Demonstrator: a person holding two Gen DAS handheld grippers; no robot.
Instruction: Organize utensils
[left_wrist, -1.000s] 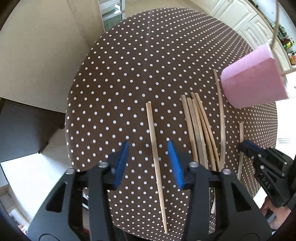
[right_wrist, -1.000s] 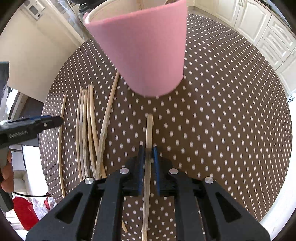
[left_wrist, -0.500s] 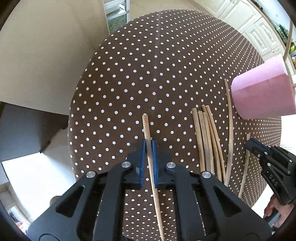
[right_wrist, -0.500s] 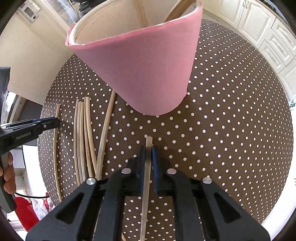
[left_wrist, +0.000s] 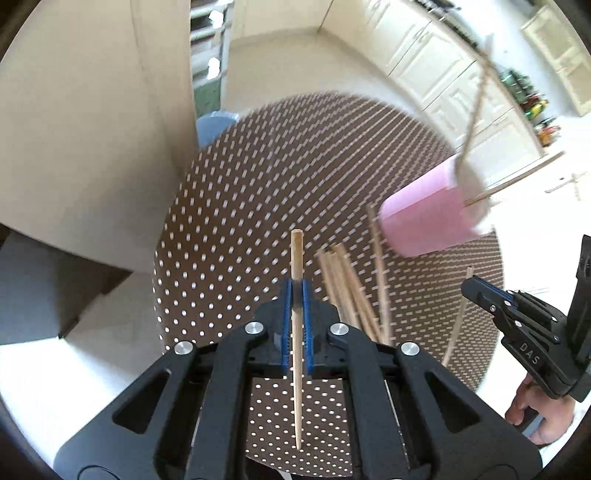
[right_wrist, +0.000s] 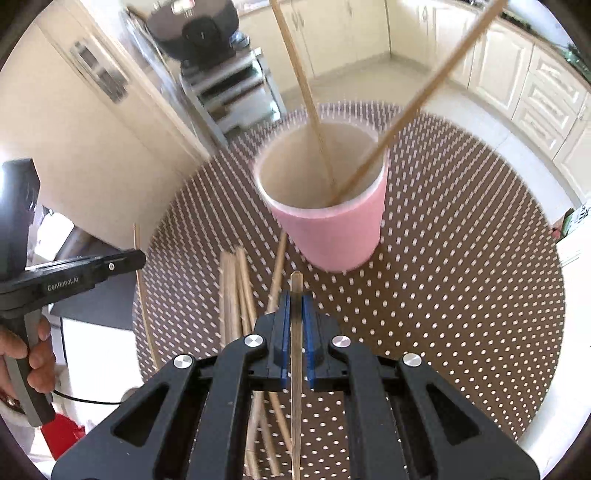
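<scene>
A round brown dotted table (right_wrist: 461, 295) carries a pink cup (right_wrist: 332, 229) holding two pale sticks (right_wrist: 306, 92), loose sticks (right_wrist: 236, 295) lying left of it. Each gripper, left (left_wrist: 296, 291) and right (right_wrist: 296, 306), pinches one thin wooden stick (left_wrist: 296, 332) (right_wrist: 295, 369).

Round table (right_wrist: 461, 295) in brown cloth with white dots.
Carries a pink cup (right_wrist: 332, 229) standing upright near the middle in the right wrist view, two sticks (right_wrist: 373, 158) leaning inside it toward 11 and 1 o'clock. At 7 o'clock from the cup, a loose bundle of wooden sticks (right_wrist: 234, 295) lying flat on the cloth, roughly parallel, one (right_wrist: 279, 266) slanting up close to the cup's base. Farther out toward 9 o'clock, near the rim, one thin stick (right_wrist: 142, 291) by itself.
</scene>
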